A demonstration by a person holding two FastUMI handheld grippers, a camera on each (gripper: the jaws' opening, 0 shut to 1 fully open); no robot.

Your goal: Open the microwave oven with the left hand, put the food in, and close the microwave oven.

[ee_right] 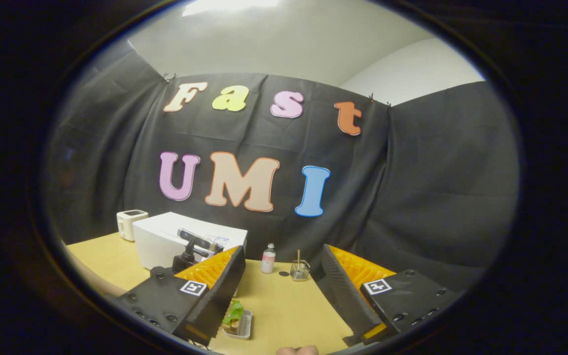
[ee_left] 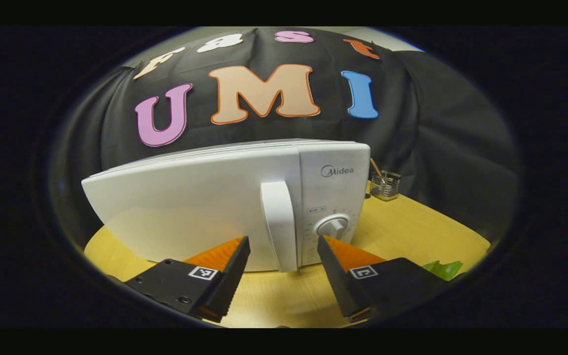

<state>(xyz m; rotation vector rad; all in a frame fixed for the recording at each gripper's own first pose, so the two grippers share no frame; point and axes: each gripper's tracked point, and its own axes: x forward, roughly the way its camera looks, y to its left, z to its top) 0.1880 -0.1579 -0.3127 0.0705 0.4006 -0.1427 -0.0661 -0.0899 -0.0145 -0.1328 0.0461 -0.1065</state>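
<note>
Toaster (ee_right: pixel 131 223), seemingly, behind microwave (ee_right: pixel 175 239).

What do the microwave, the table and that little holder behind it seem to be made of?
Microwave oven: probably white plastic or painted metal, smooth with a faint sheen; its door handle looks like moulded plastic. Table: pale wood or wood-look laminate, matt, grain hard to make out. Holder: looks like clear glass or wire mesh with a stick in it; too small to tell.

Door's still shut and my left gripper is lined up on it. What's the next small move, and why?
Probably ease the left gripper forward until its open fingers straddle the door handle, then close. The microwave door is shut, the handle stands between the fingertips but beyond them, and the food tray waits on the table.
</note>
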